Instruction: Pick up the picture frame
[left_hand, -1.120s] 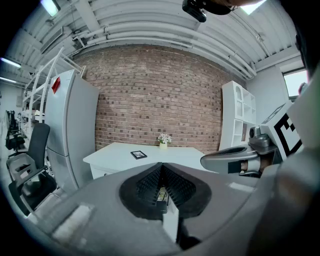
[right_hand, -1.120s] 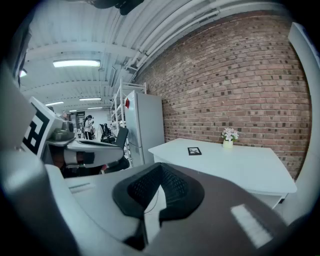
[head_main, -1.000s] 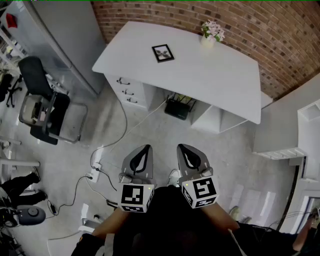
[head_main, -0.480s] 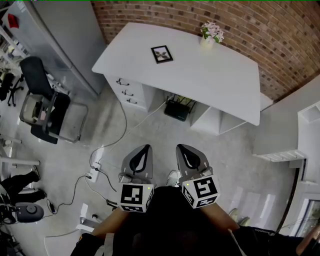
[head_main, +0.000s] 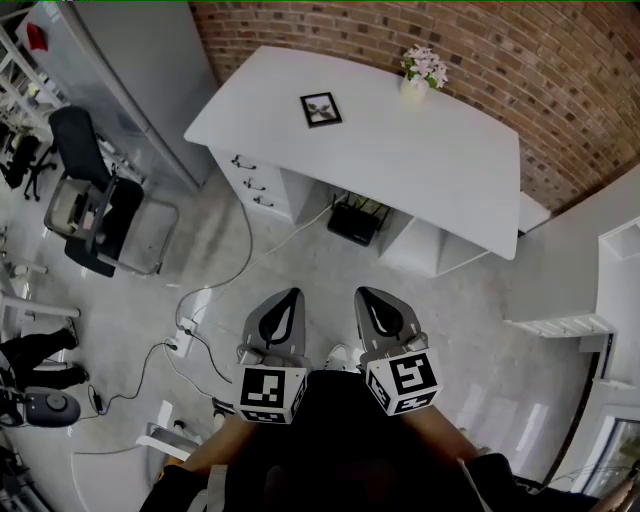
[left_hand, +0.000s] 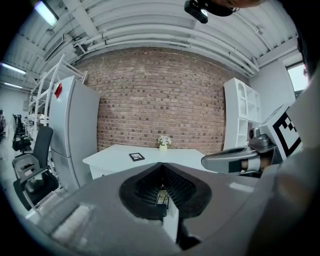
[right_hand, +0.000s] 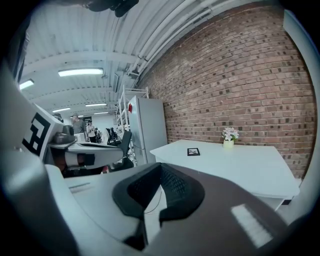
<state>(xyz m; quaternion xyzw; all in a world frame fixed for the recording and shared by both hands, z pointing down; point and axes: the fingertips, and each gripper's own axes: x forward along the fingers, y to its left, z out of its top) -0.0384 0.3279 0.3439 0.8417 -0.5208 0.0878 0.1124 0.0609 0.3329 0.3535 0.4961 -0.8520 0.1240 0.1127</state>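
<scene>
I see the picture frame (head_main: 320, 109) lying flat on the white desk (head_main: 420, 170), in the upper middle of the head view, near the left end of the desk. A small vase of flowers (head_main: 422, 68) stands further to the right on the same desk, close to the brick wall (head_main: 570, 90). My two grippers are low in the frame, over the grey floor (head_main: 470, 300), well apart from the desk, and both point toward it. The left gripper (head_main: 289, 300) has its jaws together, with nothing between them. The right gripper (head_main: 364, 298) is also closed and empty. At the left of the frame an office chair (head_main: 95, 205) stands near a tall grey cabinet (head_main: 140, 60).
</scene>
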